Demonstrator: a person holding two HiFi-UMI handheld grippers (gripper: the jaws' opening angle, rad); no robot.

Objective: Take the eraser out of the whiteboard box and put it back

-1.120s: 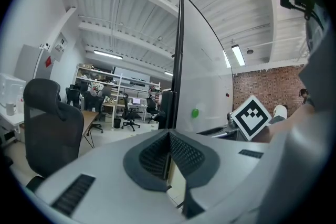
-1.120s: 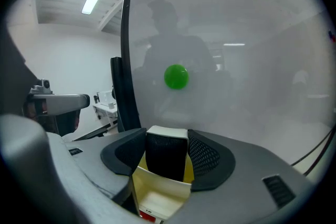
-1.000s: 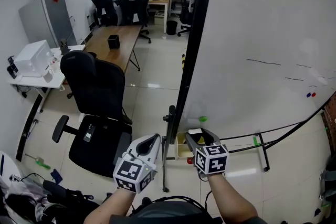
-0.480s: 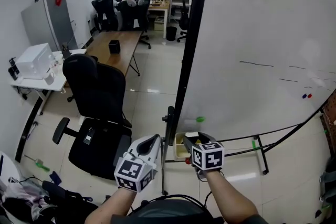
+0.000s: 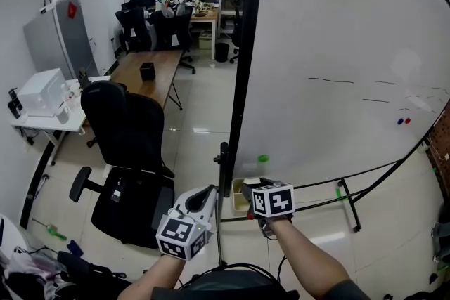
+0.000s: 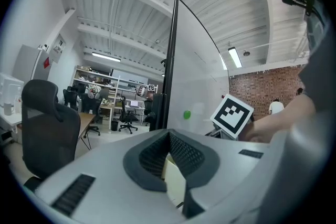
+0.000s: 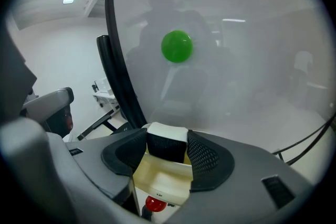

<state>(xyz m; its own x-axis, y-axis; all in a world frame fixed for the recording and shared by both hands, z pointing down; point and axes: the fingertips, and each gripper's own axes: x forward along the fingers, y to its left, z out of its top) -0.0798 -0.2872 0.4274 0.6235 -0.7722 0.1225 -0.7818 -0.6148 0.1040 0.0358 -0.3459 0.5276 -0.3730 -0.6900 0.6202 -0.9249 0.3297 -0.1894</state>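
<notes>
The right hand-held gripper (image 7: 167, 139) clamps the eraser (image 7: 167, 148) over the open cream whiteboard box (image 7: 157, 184); the left hand-held gripper (image 6: 168, 138) is closed, empty.

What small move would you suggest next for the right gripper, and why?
Probably lift the right gripper straight up a little. Its pads press both sides of the eraser, which stands in the cream box by the whiteboard, so a short vertical rise should clear the walls.

Green magnet (image 7: 177, 46), cream box (image 7: 164, 180), black-and-white eraser (image 7: 167, 144)
</notes>
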